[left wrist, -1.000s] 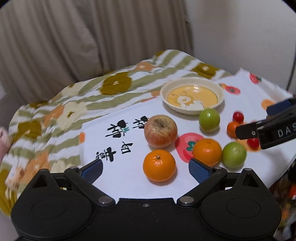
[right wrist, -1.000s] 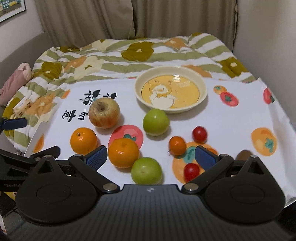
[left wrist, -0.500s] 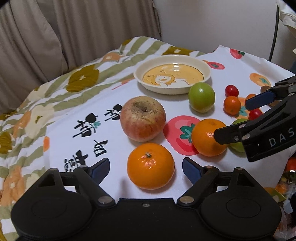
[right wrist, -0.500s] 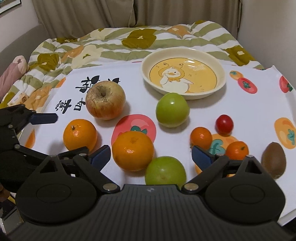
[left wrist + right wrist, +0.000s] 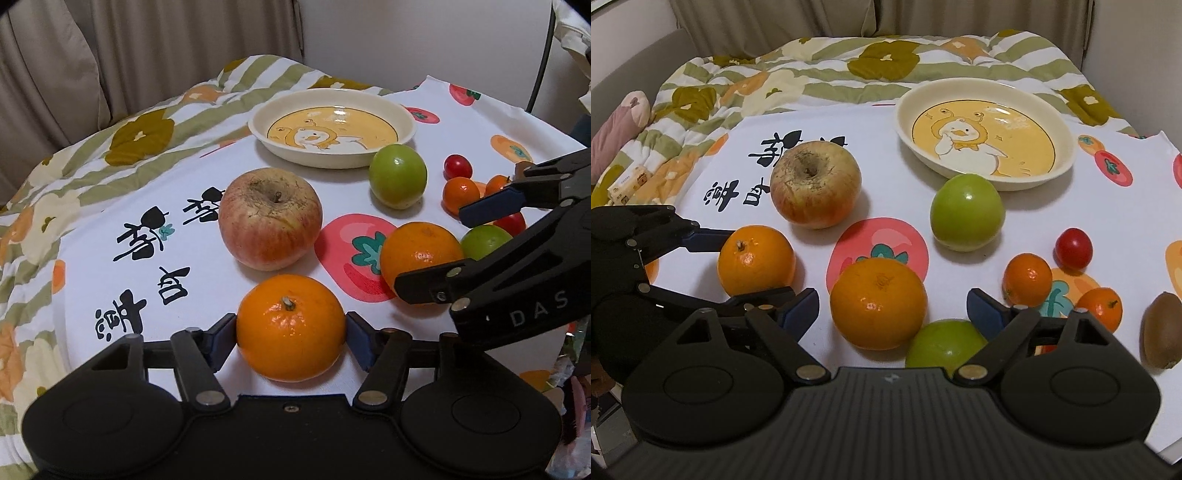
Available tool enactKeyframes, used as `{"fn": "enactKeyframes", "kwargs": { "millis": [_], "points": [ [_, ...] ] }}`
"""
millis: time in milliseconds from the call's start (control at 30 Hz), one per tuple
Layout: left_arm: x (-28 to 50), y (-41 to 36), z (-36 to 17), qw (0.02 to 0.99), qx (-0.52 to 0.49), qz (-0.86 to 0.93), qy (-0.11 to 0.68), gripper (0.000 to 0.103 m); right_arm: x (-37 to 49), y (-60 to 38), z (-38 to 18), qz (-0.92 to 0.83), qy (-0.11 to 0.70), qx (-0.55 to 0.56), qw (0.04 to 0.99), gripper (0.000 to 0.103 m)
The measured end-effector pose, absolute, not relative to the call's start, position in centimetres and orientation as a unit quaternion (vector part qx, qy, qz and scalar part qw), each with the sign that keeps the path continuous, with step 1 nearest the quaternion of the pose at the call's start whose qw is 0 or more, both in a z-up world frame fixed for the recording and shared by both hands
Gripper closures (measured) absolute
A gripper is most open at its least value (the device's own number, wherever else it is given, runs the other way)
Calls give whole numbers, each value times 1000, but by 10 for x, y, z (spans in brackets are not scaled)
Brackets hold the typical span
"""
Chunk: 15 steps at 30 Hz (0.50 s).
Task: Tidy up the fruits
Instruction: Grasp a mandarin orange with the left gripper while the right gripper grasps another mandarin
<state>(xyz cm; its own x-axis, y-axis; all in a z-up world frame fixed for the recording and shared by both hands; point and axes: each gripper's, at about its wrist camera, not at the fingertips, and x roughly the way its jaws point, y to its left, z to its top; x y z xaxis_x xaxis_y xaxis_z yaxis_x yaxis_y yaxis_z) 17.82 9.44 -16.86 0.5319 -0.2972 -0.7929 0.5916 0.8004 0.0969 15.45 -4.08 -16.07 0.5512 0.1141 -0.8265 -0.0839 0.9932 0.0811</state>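
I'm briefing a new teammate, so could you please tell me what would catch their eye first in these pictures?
Probably the orange right in front, with the left claw closing, its pads at the fruit's two sides. Just behind it sits a big blemished apple, and farther back an empty duck-print plate. To the right, the right claw stands open around a second orange.

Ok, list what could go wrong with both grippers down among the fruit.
1. The left gripper is closing on the near orange; its pads sit at the widest part, so the round fruit may squirt out.
2. The right gripper brackets the second orange with a green fruit touching it; closing may nudge that one.
3. The two grippers are close and might collide when lifting.
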Motion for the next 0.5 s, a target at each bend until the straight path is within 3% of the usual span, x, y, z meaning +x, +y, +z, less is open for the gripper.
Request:
{"fn": "enactKeyframes", "kwargs": {
  "millis": [500],
  "points": [
    [170,112,-167,863,166,-239,413,37,164,-29,-169,71,478,-13,875,11]
  ]
}}
